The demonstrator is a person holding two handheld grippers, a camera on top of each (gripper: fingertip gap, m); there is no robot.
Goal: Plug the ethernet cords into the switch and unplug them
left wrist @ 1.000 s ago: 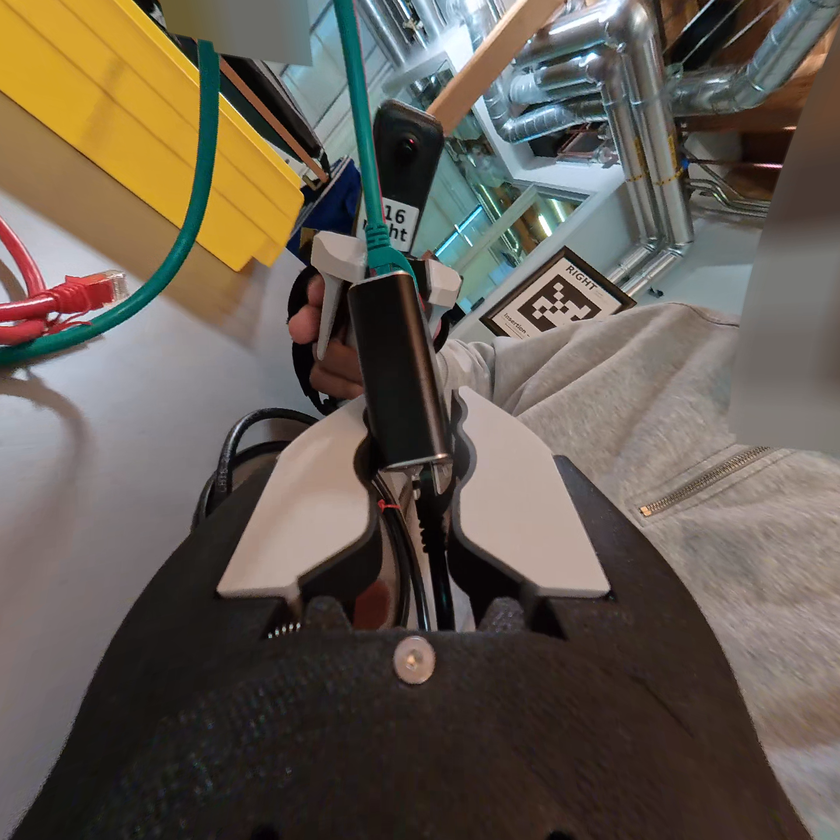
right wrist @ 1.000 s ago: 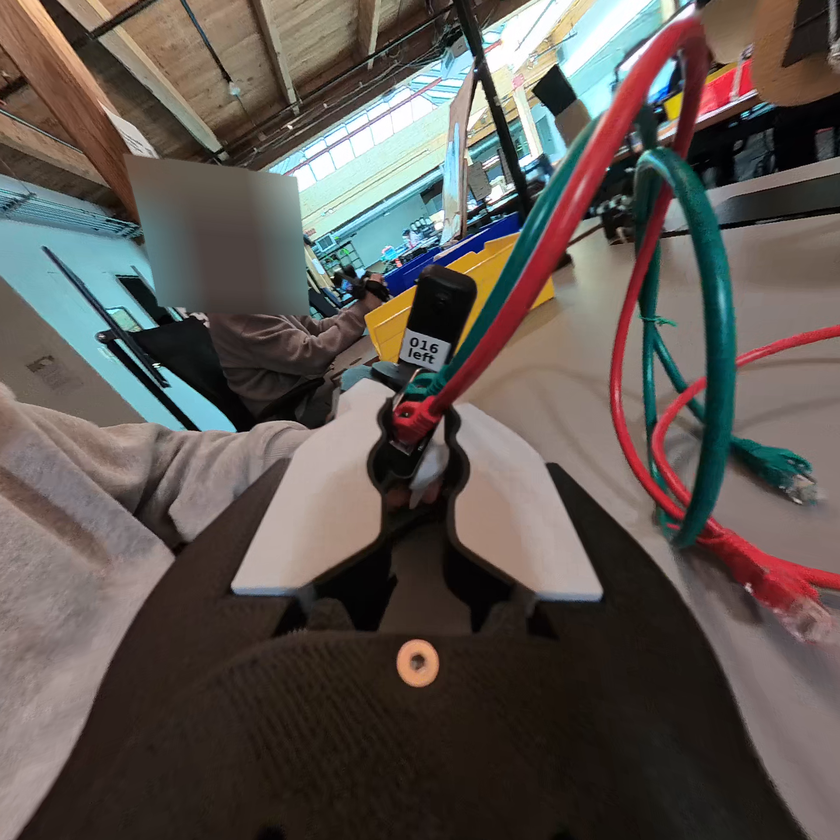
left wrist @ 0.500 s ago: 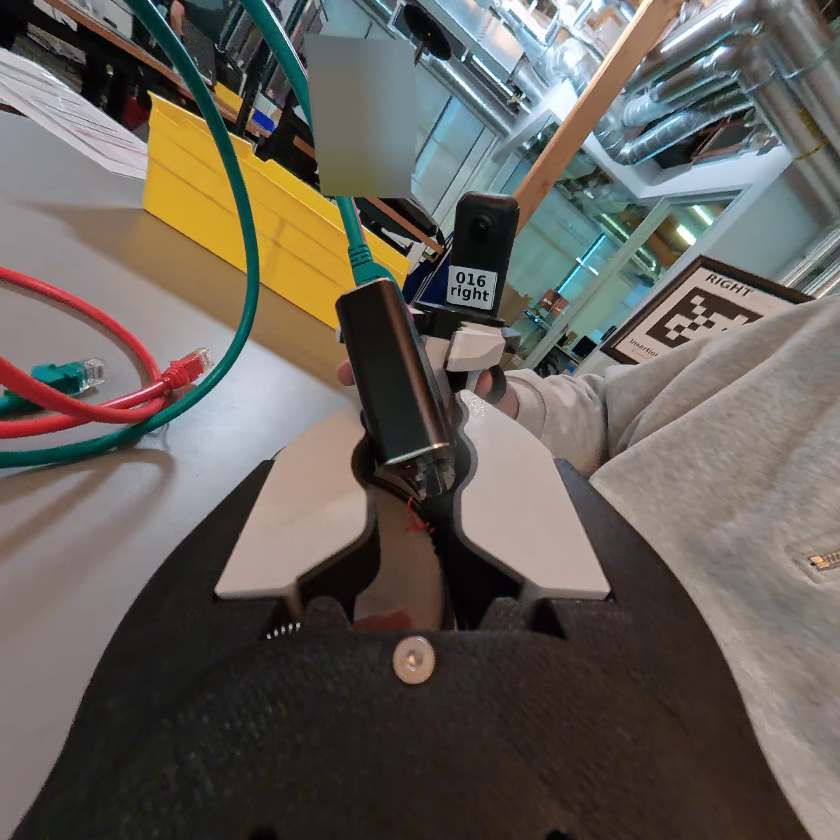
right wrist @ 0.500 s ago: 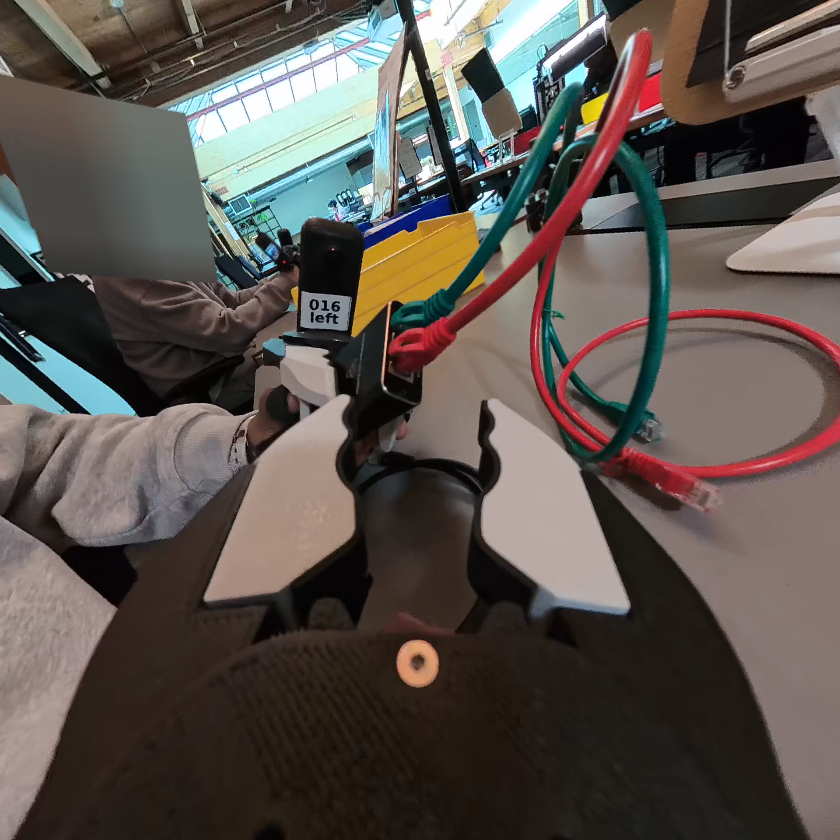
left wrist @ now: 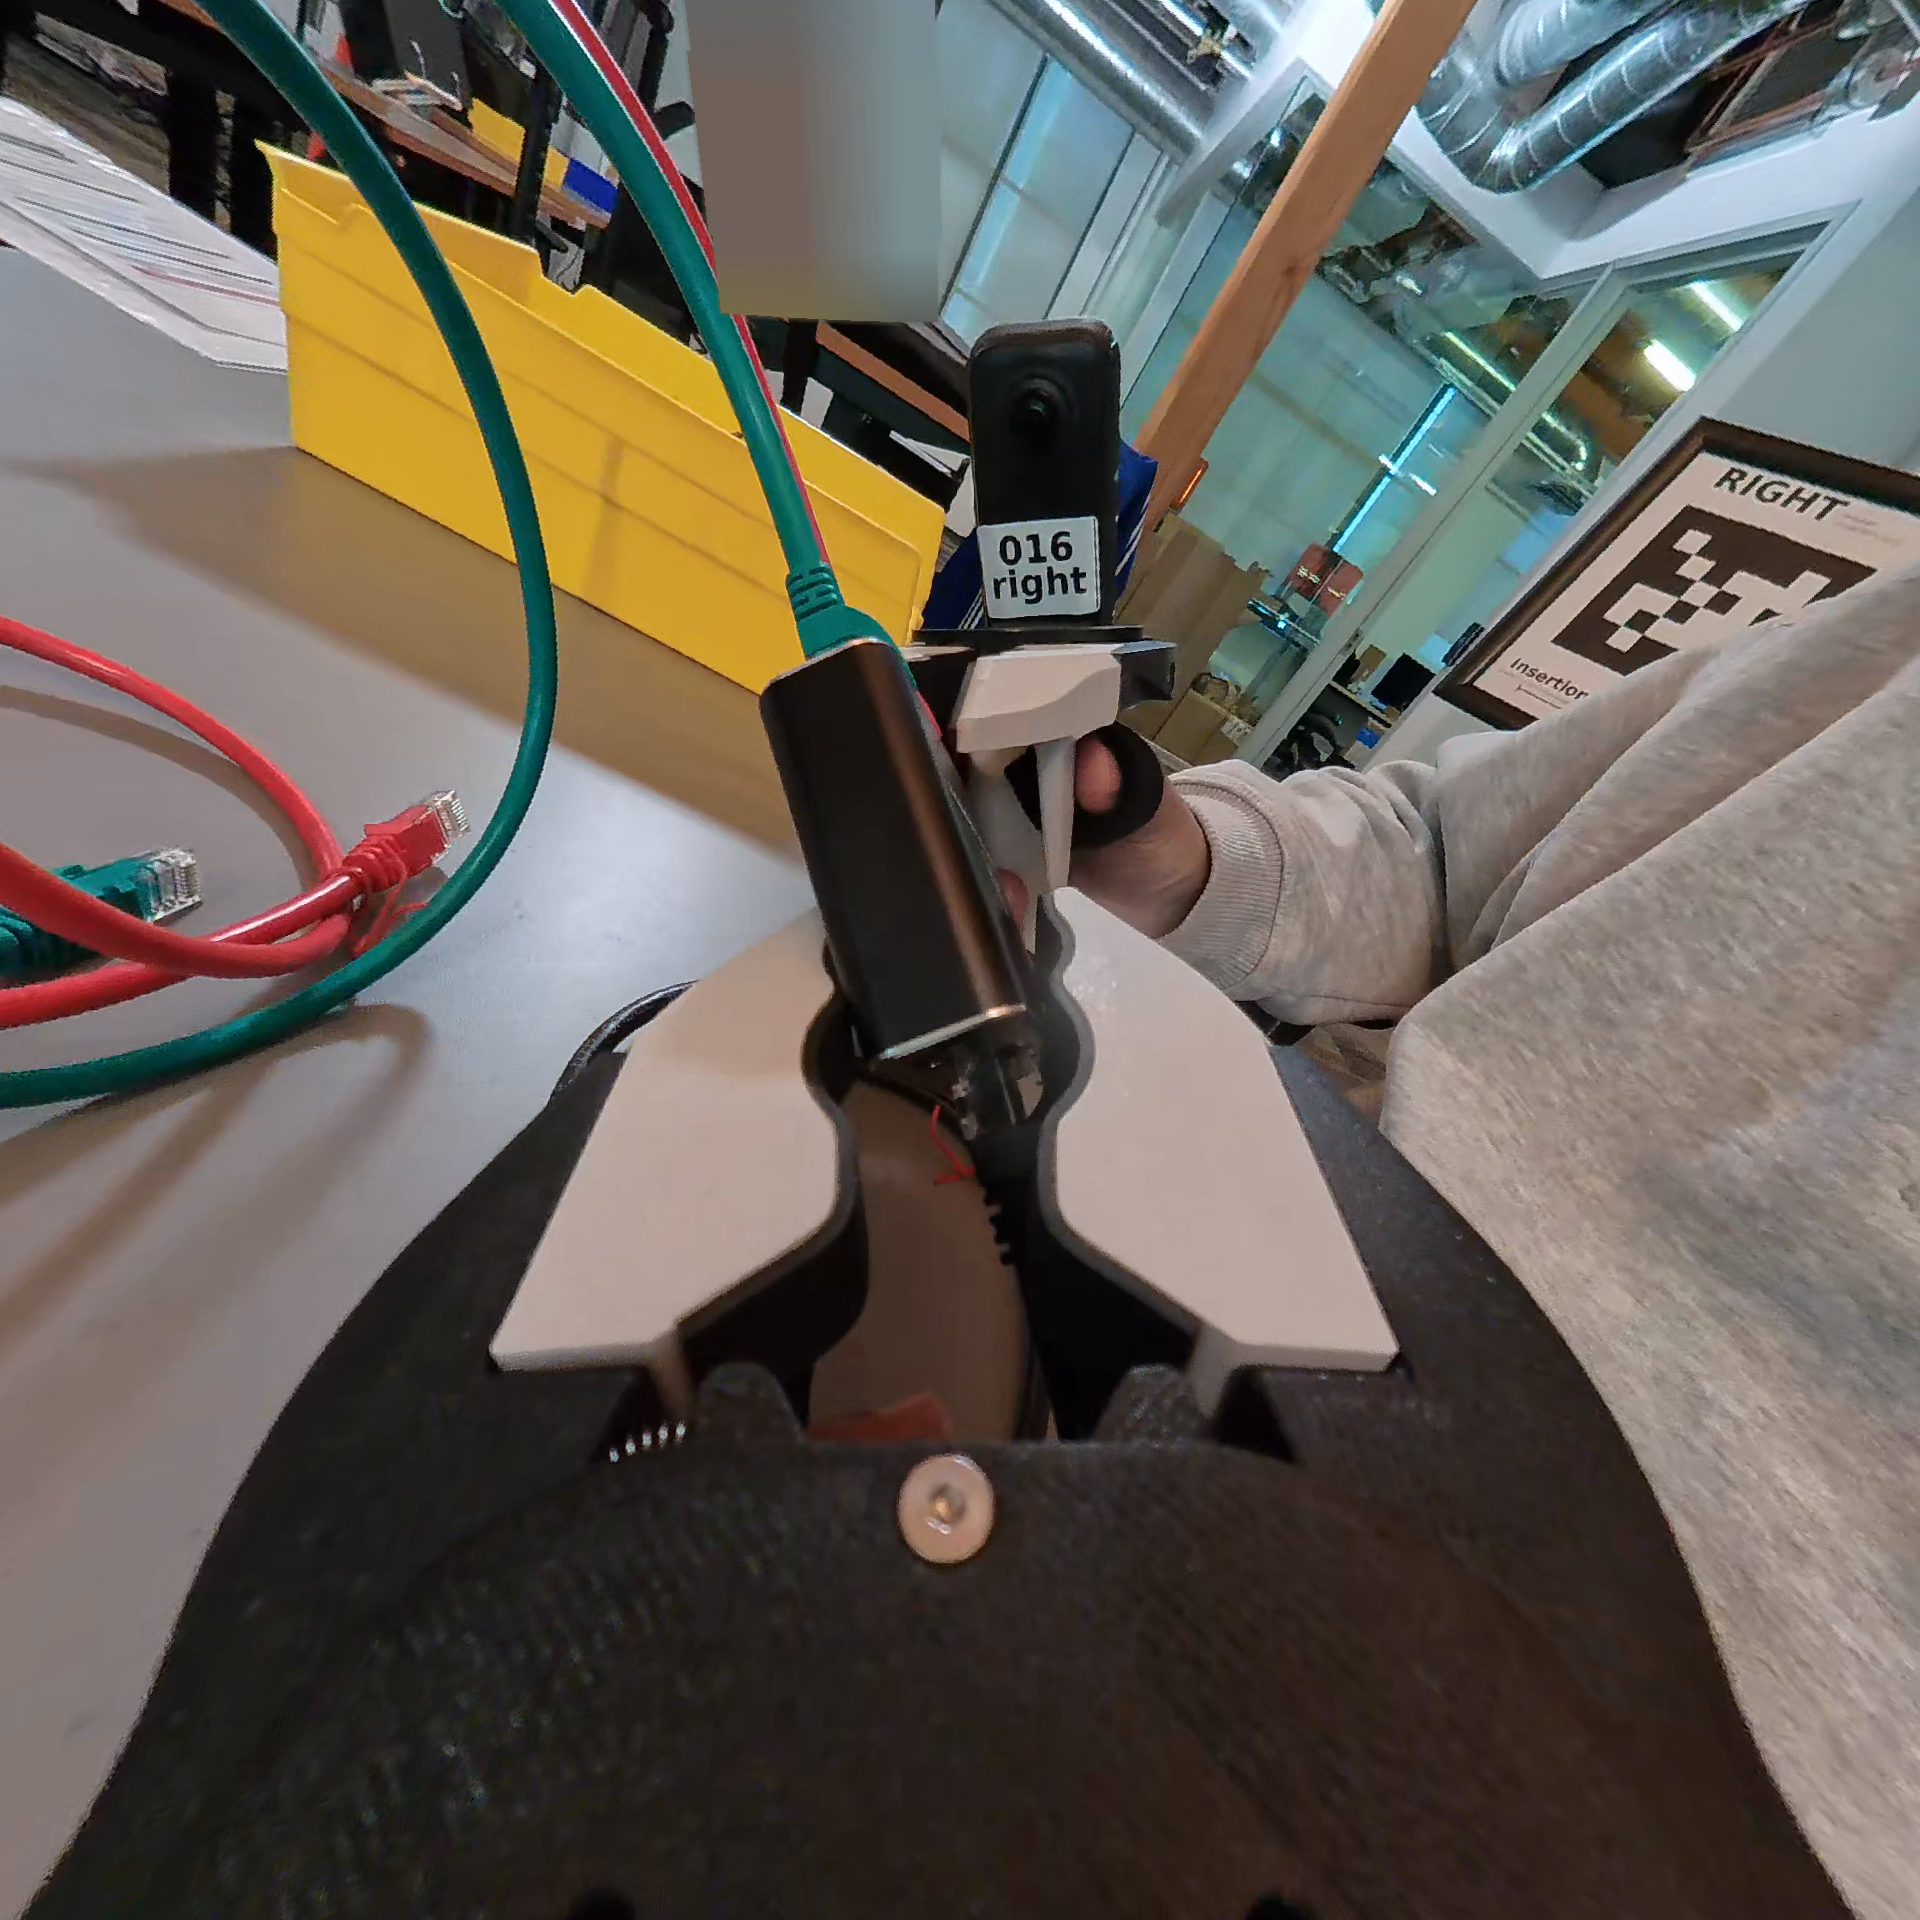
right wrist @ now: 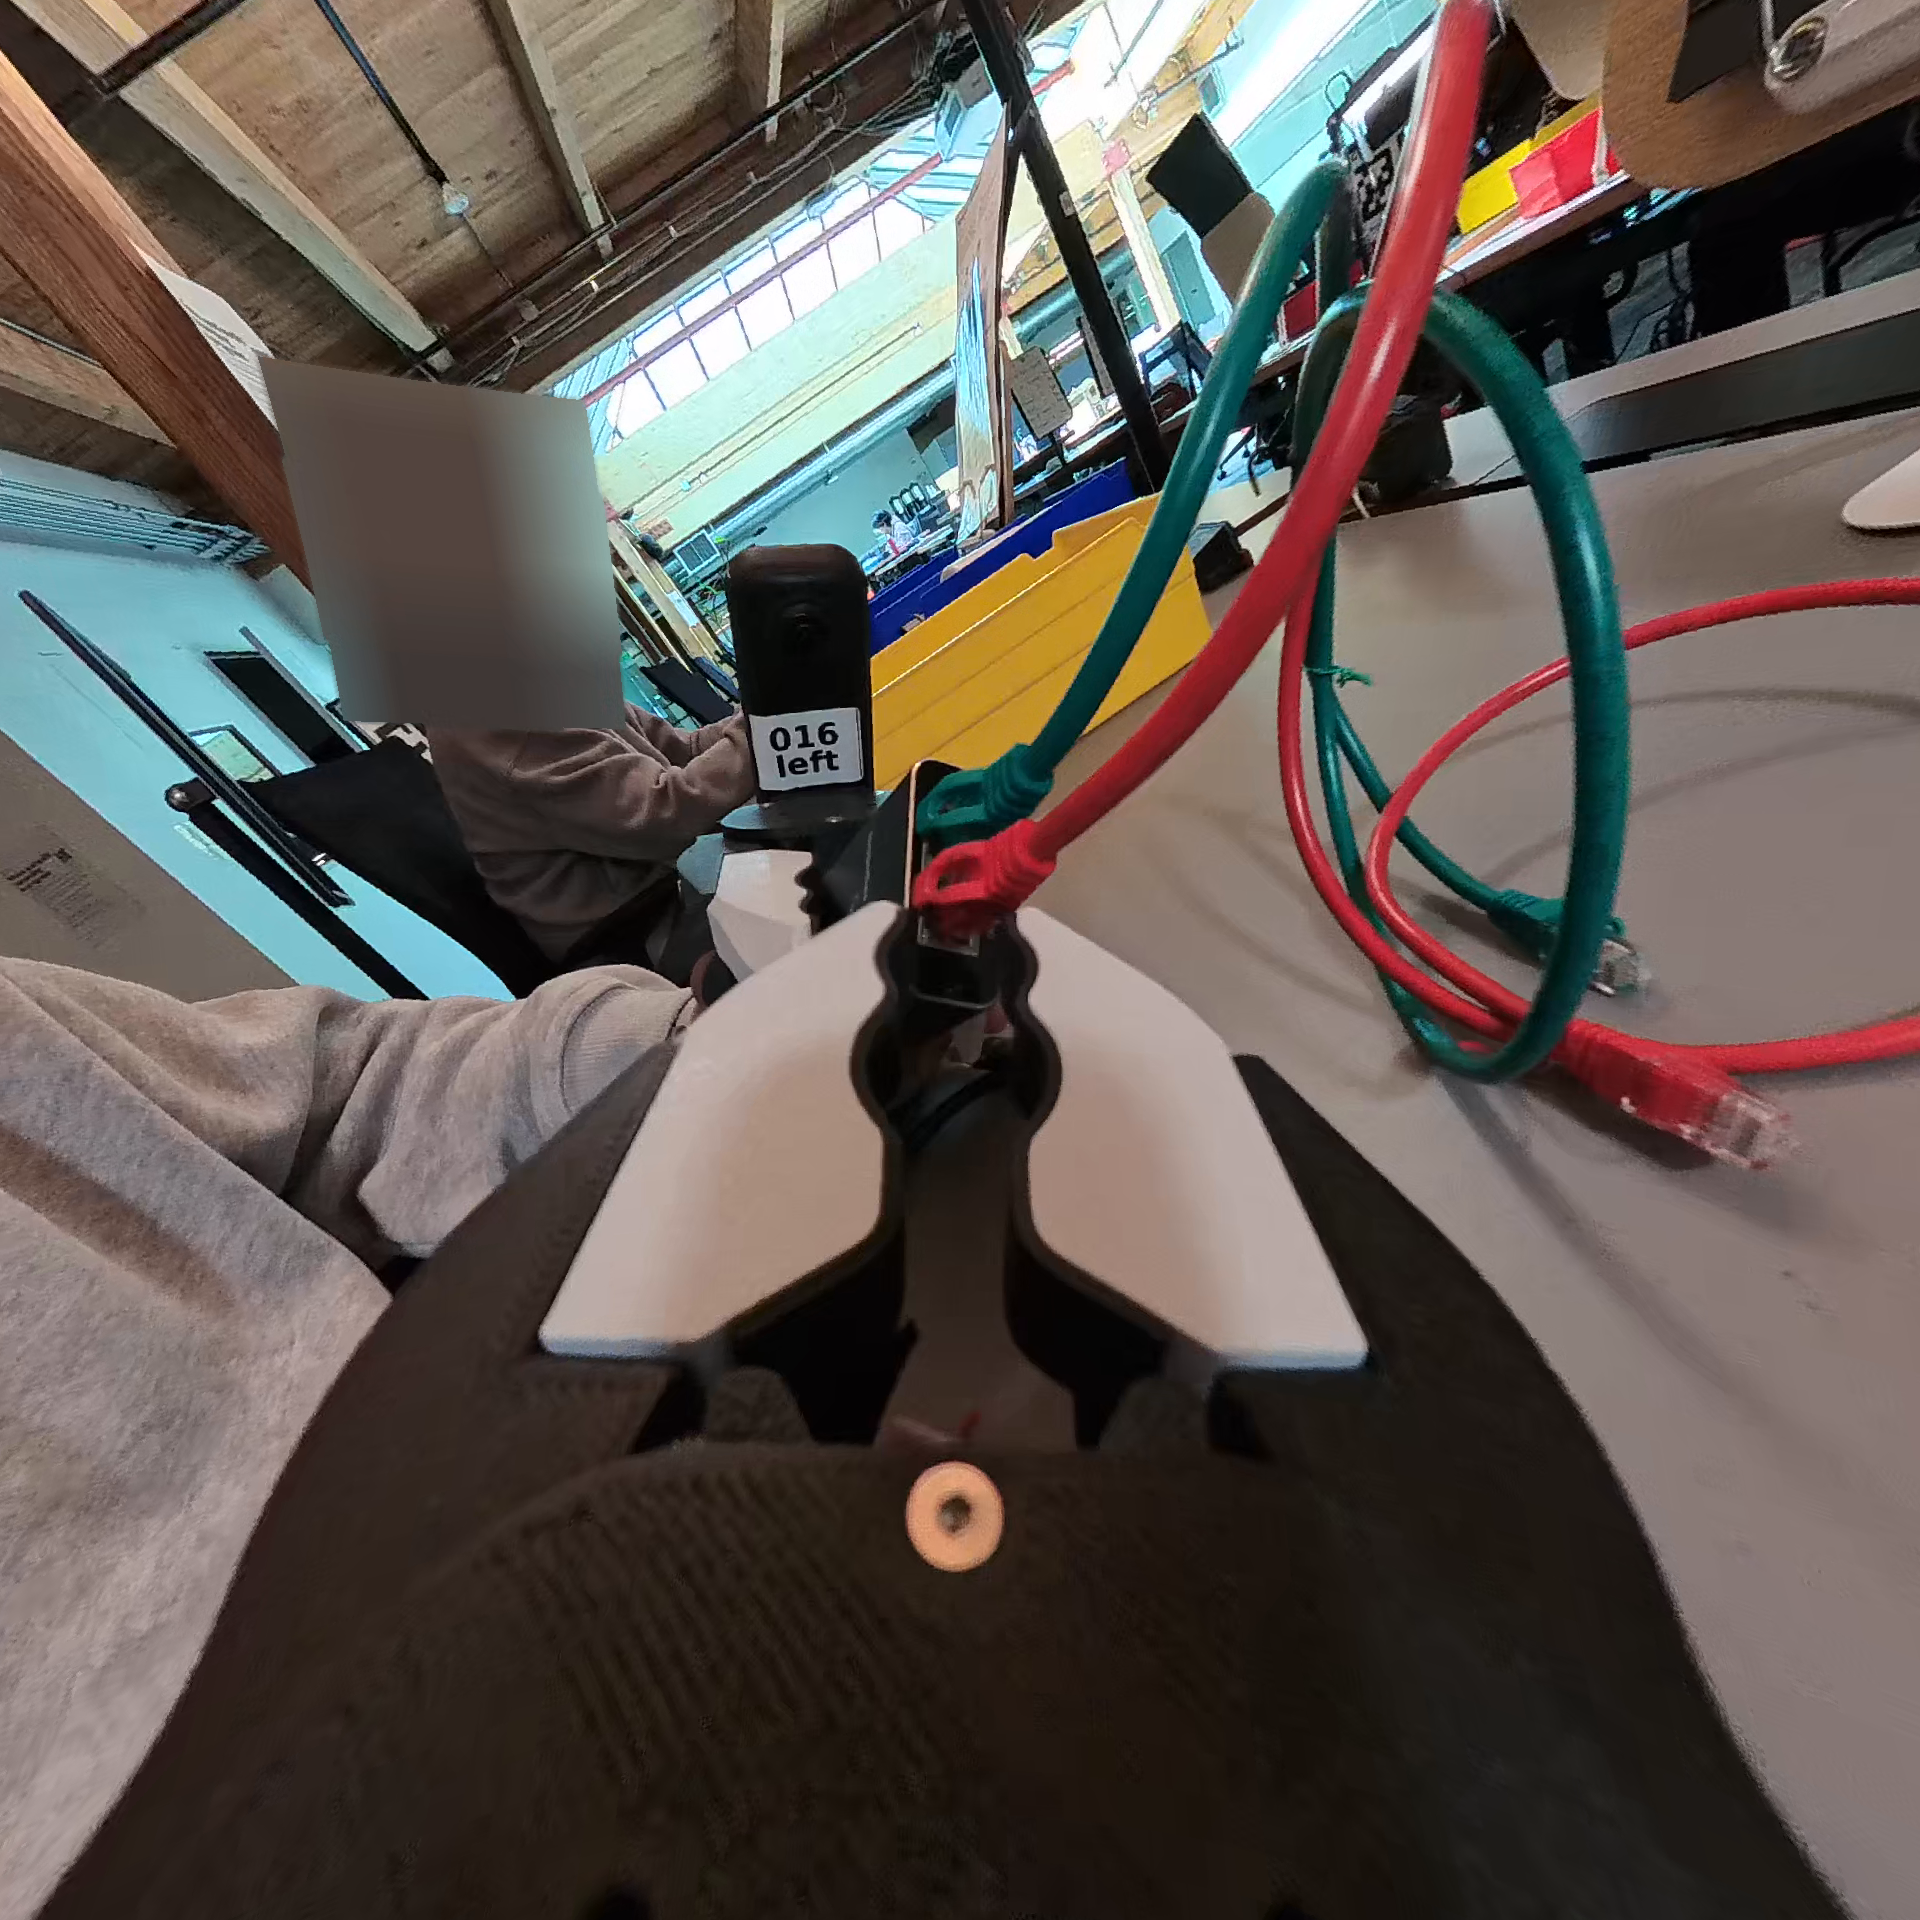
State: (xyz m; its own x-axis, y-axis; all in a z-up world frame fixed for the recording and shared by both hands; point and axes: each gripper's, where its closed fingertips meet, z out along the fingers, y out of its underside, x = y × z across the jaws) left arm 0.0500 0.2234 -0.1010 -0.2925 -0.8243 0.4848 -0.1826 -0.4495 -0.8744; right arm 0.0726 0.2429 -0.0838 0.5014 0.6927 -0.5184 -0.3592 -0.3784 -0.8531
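- Holding the switch (left wrist: 894,831) in the middle of the left wrist view, tilted and lifted off the table (left wrist: 208,1299), with the left gripper (left wrist: 940,971) pressed together on its lower end
- Pinching the red plug (right wrist: 971,883) in the centre of the right wrist view with the right gripper (right wrist: 954,925), fingers nearly closed around it, right at the face of the switch
- Seeing the green cord (left wrist: 665,239) seated in the top of the switch, just beside the red cord (right wrist: 1195,686), both rising toward the upper part of the frame
- Judging the step as working the red plug at its port; not being able to tell whether the latch is engaged or how deep the plug is sitting
- Advising to move straight along the axis of the port, gripping on the plug body and not on the cable, while bracing the switch firmly so it is not twisting in the left fingers
- Watching the neighbouring green plug, being so close that the right fingers may be pushing on it
- Noting the loose red plug (left wrist: 410,842) and loose green plug (left wrist: 156,878) lying at the left edge on the table, with loops of both cords around them, possibly dragging or catching when the switch is moving
- Noting the yellow bin (left wrist: 582,436) in the upper left, well apart, and the grey sleeve (left wrist: 1558,935) at the right, neither blocking the work
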